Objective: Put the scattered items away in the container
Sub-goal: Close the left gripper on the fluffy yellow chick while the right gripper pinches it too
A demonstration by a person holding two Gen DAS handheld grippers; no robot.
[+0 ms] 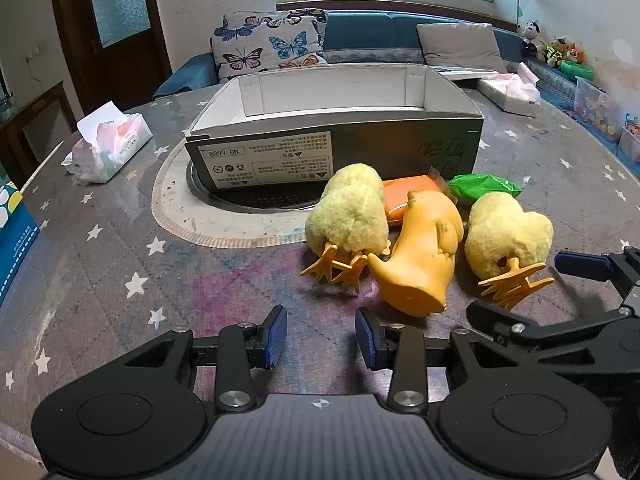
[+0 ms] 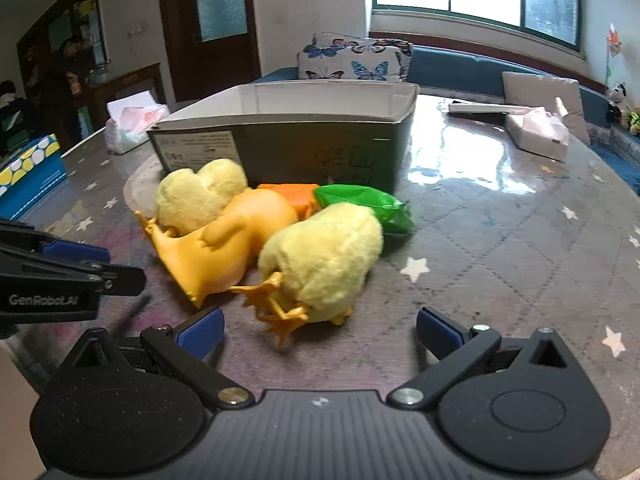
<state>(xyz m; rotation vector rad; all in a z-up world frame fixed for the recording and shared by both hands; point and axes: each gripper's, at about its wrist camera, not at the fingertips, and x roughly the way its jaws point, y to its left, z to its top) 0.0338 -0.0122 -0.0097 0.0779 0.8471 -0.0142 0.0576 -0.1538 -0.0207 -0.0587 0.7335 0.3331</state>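
Note:
An open cardboard box [image 1: 336,148] [image 2: 280,140] stands on the round table, its inside white. In front of it lie two fluffy yellow chicks [image 1: 352,216] [image 1: 506,234], a rubber orange duck [image 1: 420,256] [image 2: 224,248] on its side, an orange packet [image 1: 404,194] [image 2: 296,194] and a green packet [image 1: 484,186] [image 2: 368,204]. My left gripper [image 1: 322,340] is open just short of the duck, nothing between its blue pads. My right gripper [image 2: 320,330] is open wide with the right chick's [image 2: 328,260] orange feet between its fingertips, pads apart from it. The other chick [image 2: 200,196] lies behind the duck.
Tissue packs [image 1: 108,148] [image 1: 510,92] lie at the table's left and far right. A blue carton [image 1: 12,236] [image 2: 28,176] sits at the left edge. A sofa with cushions stands behind the table. A person is in the room's far left background.

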